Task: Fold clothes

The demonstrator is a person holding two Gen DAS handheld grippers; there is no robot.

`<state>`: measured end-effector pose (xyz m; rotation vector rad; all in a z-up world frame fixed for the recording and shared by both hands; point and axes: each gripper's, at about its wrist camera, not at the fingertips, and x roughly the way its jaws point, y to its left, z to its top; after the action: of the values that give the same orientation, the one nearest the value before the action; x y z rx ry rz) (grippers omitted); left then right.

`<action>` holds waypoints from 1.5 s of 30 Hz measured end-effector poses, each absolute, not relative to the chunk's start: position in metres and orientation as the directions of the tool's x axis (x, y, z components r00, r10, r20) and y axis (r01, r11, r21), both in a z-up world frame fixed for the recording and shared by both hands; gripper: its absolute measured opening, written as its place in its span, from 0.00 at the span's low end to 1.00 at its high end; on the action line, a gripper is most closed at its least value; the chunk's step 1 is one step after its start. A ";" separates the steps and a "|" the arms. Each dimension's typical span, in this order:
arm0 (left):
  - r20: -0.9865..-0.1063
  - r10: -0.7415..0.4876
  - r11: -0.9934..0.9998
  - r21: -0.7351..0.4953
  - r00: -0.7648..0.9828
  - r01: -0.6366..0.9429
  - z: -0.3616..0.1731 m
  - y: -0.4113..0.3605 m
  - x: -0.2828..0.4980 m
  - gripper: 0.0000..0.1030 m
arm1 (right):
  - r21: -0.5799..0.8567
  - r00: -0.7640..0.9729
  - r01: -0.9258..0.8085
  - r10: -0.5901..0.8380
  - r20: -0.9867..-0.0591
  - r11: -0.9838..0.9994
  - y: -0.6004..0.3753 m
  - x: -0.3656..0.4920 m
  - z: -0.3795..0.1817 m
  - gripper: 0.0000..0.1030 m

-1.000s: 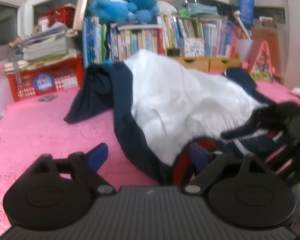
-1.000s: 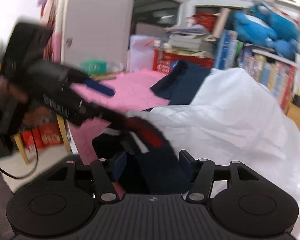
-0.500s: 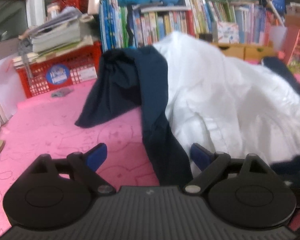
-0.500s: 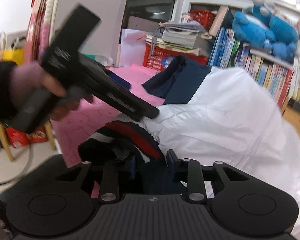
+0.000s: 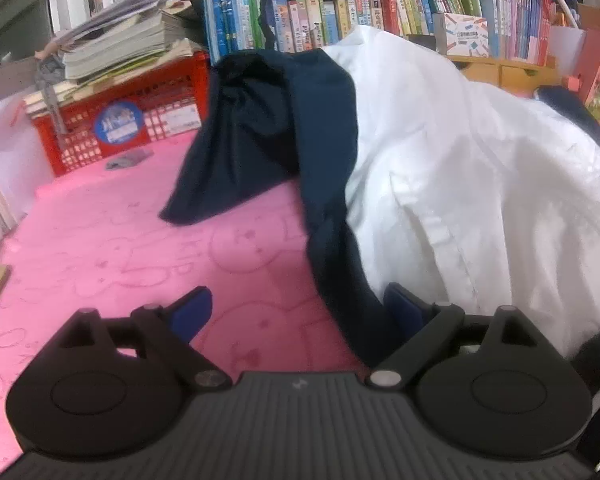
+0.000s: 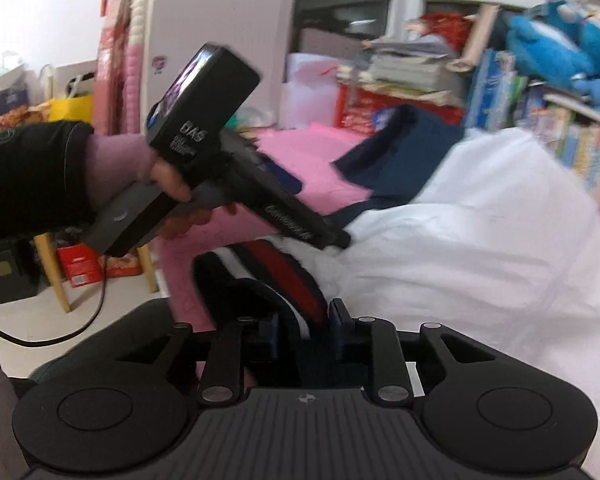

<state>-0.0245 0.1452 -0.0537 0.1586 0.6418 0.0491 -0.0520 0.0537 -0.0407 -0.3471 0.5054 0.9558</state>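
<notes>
On the pink table cover (image 5: 112,248), a white and navy garment (image 5: 452,168) is seen heaped, its navy sleeve (image 5: 328,216) trailing toward the near edge. Over this cover the left gripper (image 5: 296,306) is held with jaws spread wide, the sleeve lying between its blue fingers (image 5: 192,308). At the near edge, the right gripper (image 6: 304,330) is clamped on the striped hem (image 6: 288,276). A red basket (image 5: 132,116) is noted far left
</notes>
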 end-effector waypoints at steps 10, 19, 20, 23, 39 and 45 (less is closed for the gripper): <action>-0.430 0.063 0.973 0.227 0.900 0.041 -0.016 0.083 -0.063 0.87 | 0.058 0.378 -0.875 0.753 -0.538 0.481 0.034 -0.053 -0.038 0.29; -0.535 0.074 0.985 0.172 0.841 0.023 -0.059 0.090 -0.071 0.91 | -0.052 0.693 -0.563 0.437 -0.574 0.825 -0.103 -0.078 -0.033 0.33; -0.541 0.069 0.988 0.152 0.838 0.017 -0.058 0.093 -0.072 0.91 | -0.041 0.722 -0.500 0.390 -0.571 0.865 -0.126 -0.083 -0.035 0.33; -0.523 0.057 0.985 0.169 0.850 0.038 -0.050 0.093 -0.080 0.90 | -0.010 0.768 -0.357 0.287 -0.573 0.934 -0.174 -0.099 -0.034 0.15; -0.549 -0.157 0.938 0.178 0.821 0.298 -0.030 0.095 -0.149 0.89 | -0.120 0.813 -0.292 0.179 -0.554 0.949 -0.164 -0.136 -0.032 0.50; -0.571 -0.104 0.935 0.224 0.814 0.277 -0.045 0.082 -0.142 0.89 | -0.083 0.814 -0.278 0.188 -0.550 0.957 -0.166 -0.135 -0.033 0.58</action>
<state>-0.1422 0.0820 -0.0454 0.3062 0.5867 -0.2064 -0.1349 -0.1665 -0.0330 -0.1631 0.5684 0.2499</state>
